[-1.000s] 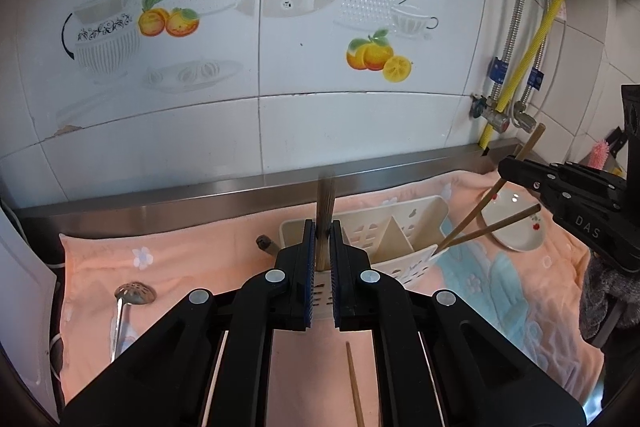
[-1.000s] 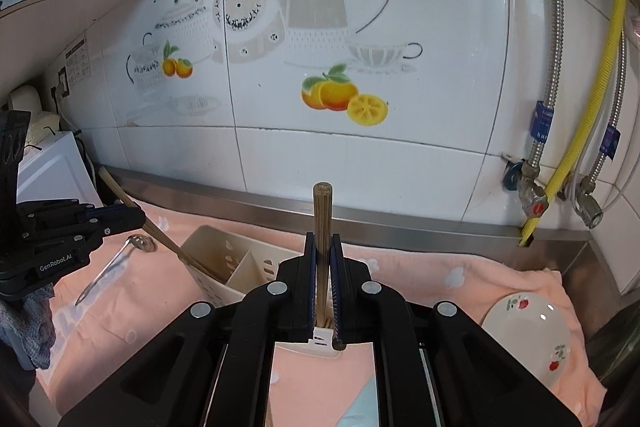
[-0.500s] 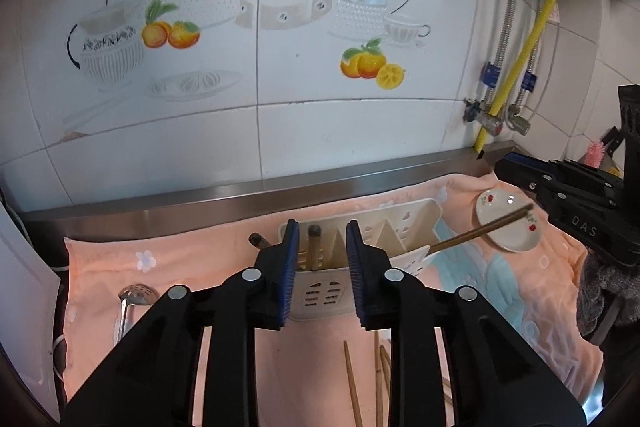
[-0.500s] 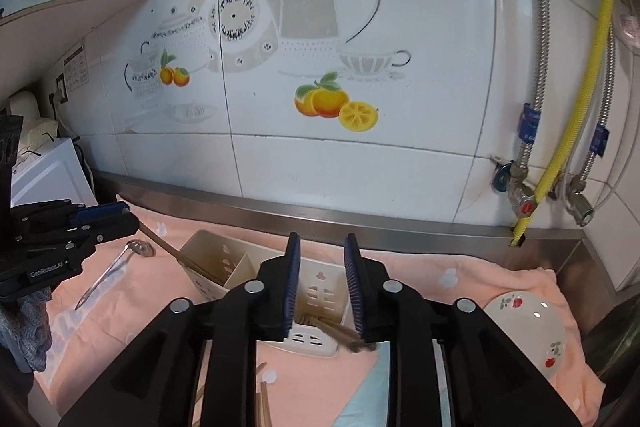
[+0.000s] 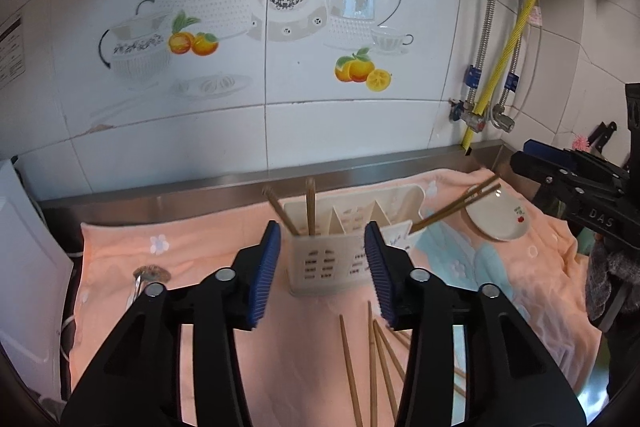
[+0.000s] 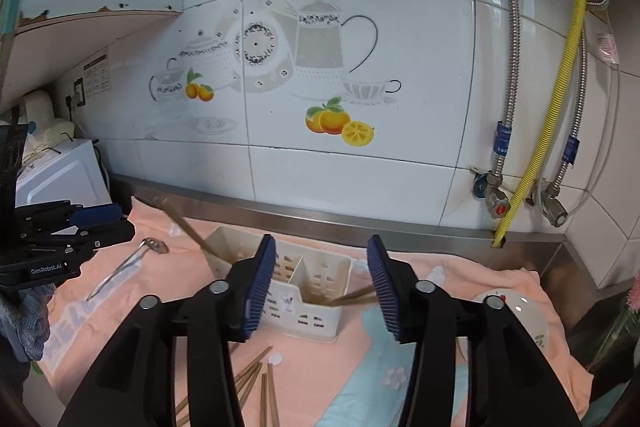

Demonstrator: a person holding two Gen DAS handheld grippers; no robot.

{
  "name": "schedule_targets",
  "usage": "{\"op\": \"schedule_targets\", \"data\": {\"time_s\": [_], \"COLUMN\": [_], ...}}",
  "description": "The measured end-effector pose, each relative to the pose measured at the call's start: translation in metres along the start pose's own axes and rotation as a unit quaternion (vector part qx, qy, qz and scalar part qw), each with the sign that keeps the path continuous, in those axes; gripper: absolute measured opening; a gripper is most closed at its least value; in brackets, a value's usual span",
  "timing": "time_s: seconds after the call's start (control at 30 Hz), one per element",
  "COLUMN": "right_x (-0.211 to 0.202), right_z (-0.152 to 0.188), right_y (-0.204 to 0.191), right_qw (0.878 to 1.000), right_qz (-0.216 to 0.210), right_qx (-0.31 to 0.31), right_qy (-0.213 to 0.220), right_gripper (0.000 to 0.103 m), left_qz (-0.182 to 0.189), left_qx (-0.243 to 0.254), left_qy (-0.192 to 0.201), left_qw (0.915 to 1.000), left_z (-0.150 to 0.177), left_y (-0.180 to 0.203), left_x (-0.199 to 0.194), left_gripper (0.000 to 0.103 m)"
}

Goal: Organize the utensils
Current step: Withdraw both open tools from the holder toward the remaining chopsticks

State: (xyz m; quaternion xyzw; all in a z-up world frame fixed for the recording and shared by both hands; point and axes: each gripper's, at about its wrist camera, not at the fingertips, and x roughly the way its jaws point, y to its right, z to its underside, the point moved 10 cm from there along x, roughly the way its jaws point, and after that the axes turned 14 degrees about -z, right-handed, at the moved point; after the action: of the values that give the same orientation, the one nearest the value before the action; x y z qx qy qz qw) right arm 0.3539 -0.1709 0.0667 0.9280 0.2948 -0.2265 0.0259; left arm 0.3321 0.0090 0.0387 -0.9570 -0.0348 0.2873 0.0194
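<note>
Both claws, left gripper (image 5: 322, 267) and right gripper (image 6: 322, 285), are hanging spread and empty near the holder (image 5: 344, 247), with loose chopsticks (image 5: 372, 363) lying nearer on the towel (image 5: 200, 247); the leaning chopsticks (image 5: 456, 205) are risking tipping it if bumped.

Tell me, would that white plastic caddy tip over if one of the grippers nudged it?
Probably fairly easily. The white caddy looks like thin, slotted plastic, so likely light. It stands on a soft peach towel, not a firm surface, and the chopsticks inside lean outward, which may pull it sideways.
</note>
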Motion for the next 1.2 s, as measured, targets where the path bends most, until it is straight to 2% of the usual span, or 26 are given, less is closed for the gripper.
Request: {"op": "schedule_targets", "data": {"time_s": [0.27,0.43,0.57,0.93,1.2], "right_x": [-0.020,-0.031,-0.036,-0.038,-0.037], "right_z": [0.032,0.059,0.085,0.165,0.214], "right_y": [-0.017,-0.025,-0.031,-0.041,-0.041], "right_qw": [1.000,1.000,0.999,0.997,0.995], "right_qz": [-0.007,-0.014,-0.021,-0.024,-0.021], "right_qx": [-0.001,0.006,0.011,0.017,0.031], "right_qy": [-0.008,-0.013,-0.026,-0.066,-0.092], "right_gripper": [0.060,0.067,0.071,0.071,0.071], "left_qz": [0.001,-0.007,-0.013,-0.016,-0.004], "left_qx": [-0.005,-0.002,-0.002,0.006,0.012], "left_qy": [-0.013,-0.016,-0.018,-0.049,-0.072], "left_qw": [0.9999,0.9998,0.9997,0.9986,0.9974], "left_z": [0.040,0.067,0.088,0.147,0.186], "left_y": [-0.006,-0.009,-0.012,-0.009,0.002], "left_x": [-0.014,-0.022,-0.027,-0.021,-0.017], "left_gripper": [0.069,0.078,0.080,0.081,0.080]}}
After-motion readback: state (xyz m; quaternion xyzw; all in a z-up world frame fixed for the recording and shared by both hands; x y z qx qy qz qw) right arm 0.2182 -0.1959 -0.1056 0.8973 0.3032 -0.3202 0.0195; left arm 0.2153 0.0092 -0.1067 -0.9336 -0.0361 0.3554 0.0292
